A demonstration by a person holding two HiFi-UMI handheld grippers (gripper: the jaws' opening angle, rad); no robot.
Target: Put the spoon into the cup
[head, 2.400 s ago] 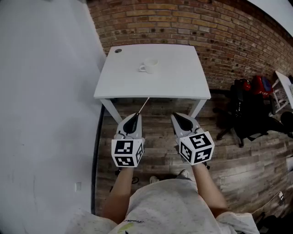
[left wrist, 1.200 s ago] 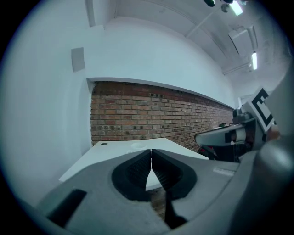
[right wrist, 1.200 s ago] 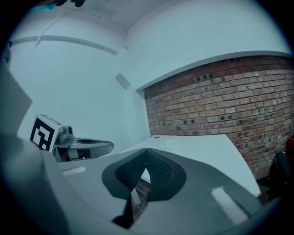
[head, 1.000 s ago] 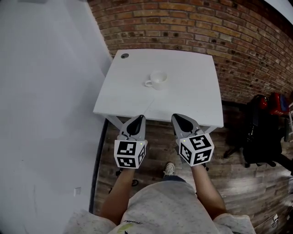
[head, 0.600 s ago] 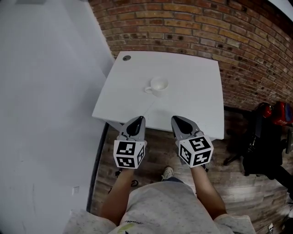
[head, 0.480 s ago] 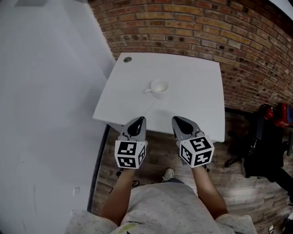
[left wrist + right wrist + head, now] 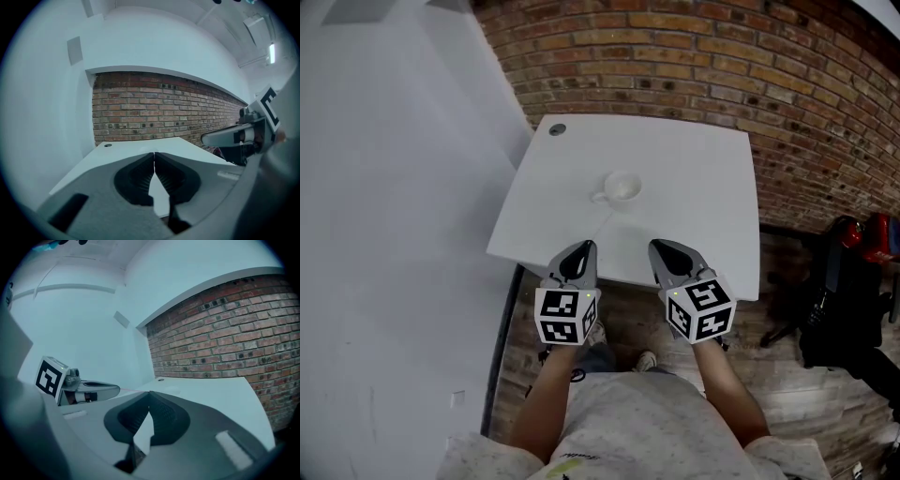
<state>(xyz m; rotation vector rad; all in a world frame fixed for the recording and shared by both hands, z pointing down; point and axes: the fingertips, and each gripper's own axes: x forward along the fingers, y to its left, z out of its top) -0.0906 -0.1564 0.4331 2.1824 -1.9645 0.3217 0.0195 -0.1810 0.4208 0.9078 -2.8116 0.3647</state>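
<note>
In the head view, a white desk point(image 7: 694, 187) stands against a brick wall point(image 7: 722, 56), over a wood floor point(image 7: 787, 375). A white cup point(image 7: 621, 188) sits upright near the middle of the desk, with its handle at 9 o'clock. A small round hole point(image 7: 557, 130) is in the far left corner of the desk. The left hand-held gripper point(image 7: 584, 246) and the right hand-held gripper point(image 7: 661, 246) hang side by side over the near edge of the desk. The cup is at 1 o'clock from the left one and at 11 o'clock from the right one. A thin spoon point(image 7: 600, 225) sticks out of the left one toward the cup, but its tip does not reach it. In the left gripper view, the left hand-held gripper point(image 7: 154, 154) has its jaws pressed together, pinching the spoon. The other one point(image 7: 225, 137) shows at 3 o'clock. In the right gripper view, the right hand-held gripper point(image 7: 149, 393) has its jaws pressed together with nothing between them. The spoon point(image 7: 131, 390) looks like a thin line sticking out of the left one point(image 7: 101, 390) at 9 o'clock.
</note>
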